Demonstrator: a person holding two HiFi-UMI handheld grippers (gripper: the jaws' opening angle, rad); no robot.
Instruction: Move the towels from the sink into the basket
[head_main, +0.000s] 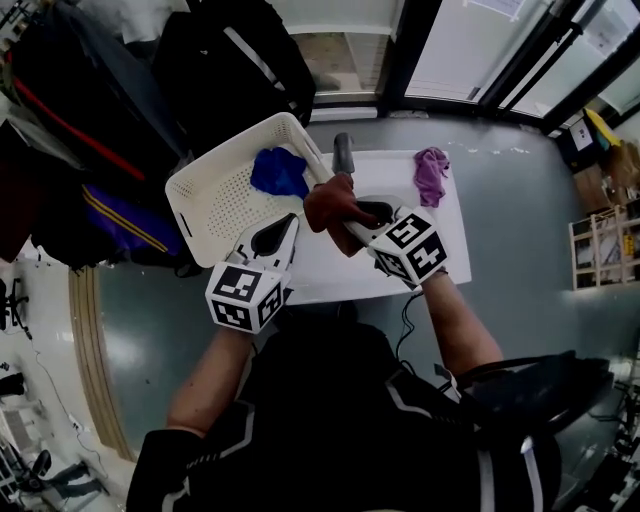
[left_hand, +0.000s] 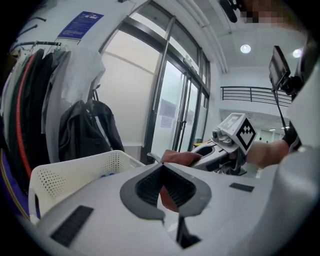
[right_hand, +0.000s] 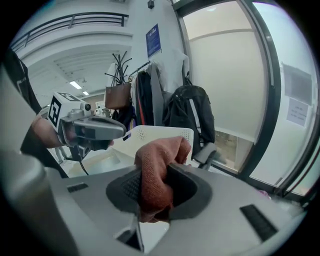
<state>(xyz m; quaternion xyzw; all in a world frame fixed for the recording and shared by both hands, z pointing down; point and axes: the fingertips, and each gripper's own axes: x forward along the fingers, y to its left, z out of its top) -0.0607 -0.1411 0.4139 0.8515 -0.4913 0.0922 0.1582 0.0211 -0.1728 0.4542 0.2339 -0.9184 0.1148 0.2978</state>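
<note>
My right gripper (head_main: 352, 222) is shut on a rust-brown towel (head_main: 333, 205), which hangs bunched from its jaws above the white sink top (head_main: 448, 235), close to the basket's near corner. The right gripper view shows the cloth (right_hand: 157, 167) pinched between the pads. The white perforated basket (head_main: 212, 198) stands left of the sink with a blue towel (head_main: 278, 172) inside. A purple towel (head_main: 432, 172) lies on the sink top's far right corner. My left gripper (head_main: 277, 237) hovers by the basket's near rim, its tips together and holding nothing.
A grey faucet (head_main: 343, 152) rises behind the brown towel. Dark coats and bags (head_main: 120, 110) hang on a rack left of the basket. Glass doors (head_main: 480, 50) run along the far side. Grey floor surrounds the sink unit.
</note>
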